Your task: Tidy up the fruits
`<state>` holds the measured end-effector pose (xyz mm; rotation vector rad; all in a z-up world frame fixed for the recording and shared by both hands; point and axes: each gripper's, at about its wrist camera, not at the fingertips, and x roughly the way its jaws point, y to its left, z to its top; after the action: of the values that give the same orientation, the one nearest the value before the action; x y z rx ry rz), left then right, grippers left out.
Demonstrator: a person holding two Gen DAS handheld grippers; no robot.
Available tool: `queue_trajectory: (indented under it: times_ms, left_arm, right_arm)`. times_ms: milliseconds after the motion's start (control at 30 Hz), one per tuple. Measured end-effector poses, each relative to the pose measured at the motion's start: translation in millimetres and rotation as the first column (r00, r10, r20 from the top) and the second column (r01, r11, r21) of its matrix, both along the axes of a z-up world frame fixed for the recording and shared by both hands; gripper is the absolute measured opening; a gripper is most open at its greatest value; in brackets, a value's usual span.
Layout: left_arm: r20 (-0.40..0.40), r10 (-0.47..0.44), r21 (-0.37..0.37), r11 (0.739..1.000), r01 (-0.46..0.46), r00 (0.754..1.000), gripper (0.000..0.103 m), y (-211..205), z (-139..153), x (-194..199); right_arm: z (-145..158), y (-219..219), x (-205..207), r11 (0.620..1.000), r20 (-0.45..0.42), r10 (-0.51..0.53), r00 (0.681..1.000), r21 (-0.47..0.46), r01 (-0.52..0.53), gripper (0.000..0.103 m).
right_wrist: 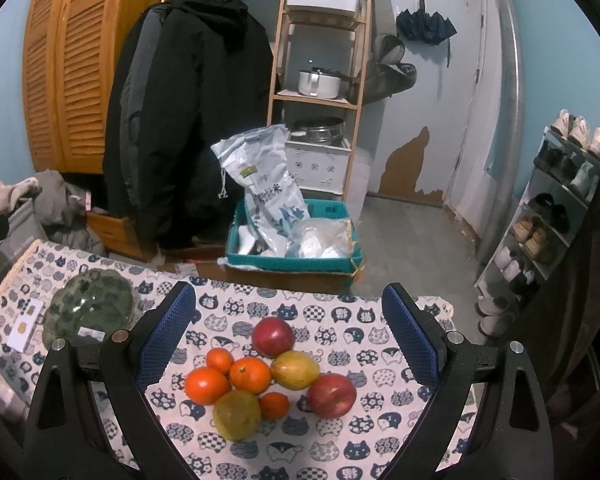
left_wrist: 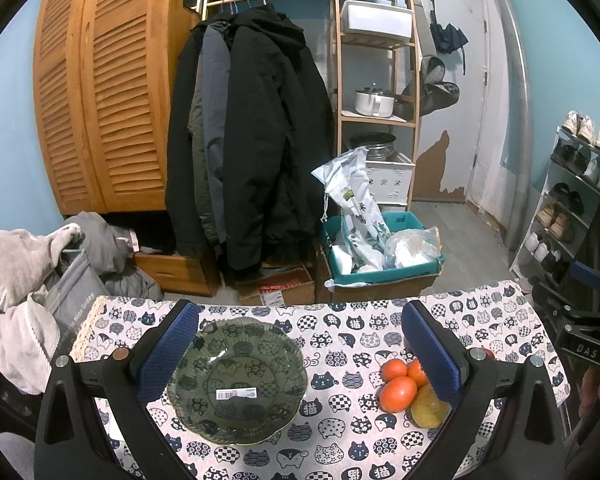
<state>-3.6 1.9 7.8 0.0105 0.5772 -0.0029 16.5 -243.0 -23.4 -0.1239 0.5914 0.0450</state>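
My left gripper [left_wrist: 300, 354] hangs over the table [left_wrist: 340, 432] with its jaws spread wide and nothing between them. The green glass plate [left_wrist: 236, 380] lies just inside the left jaw, a barcode sticker on it. My right gripper [right_wrist: 290, 336] is likewise apart and unloaded, framing the fruit pile on the cat-print cloth [right_wrist: 340, 452]. There, four oranges [right_wrist: 250, 374] cluster, with a yellow-green fruit [right_wrist: 236, 414] in front of them. A mango [right_wrist: 295, 369] touches them, one red apple [right_wrist: 273, 336] behind it, another [right_wrist: 332, 395] to its right. The plate sits well left of the pile.
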Motion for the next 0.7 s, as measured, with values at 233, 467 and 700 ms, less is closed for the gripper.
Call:
queue_trajectory:
  times_ms: [233, 467, 700]
  left_arm:
    - [0.000, 0.000, 0.001, 1.000, 0.000, 1.000, 0.102, 1.2, -0.5, 0.6]
    - [-0.002, -0.003, 0.000, 1.000, 0.003, 1.000, 0.102, 1.5, 0.2, 0.7]
    - [-0.008, -0.008, 0.002, 1.000, 0.008, 1.000, 0.102, -1.5, 0.7, 3.0]
  right_arm:
    - [-1.5, 0.4, -2.5, 1.000, 0.010, -0.007, 1.000, -0.008, 0.007, 0.093]
    - [-2.5, 1.1, -4.3, 1.000, 0.011, -0.007, 1.000, -0.011, 0.007, 0.093]
    - [-2.7, 0.4, -5.7, 1.000, 0.010, -0.004, 1.000, -0.010, 0.004, 0.093]
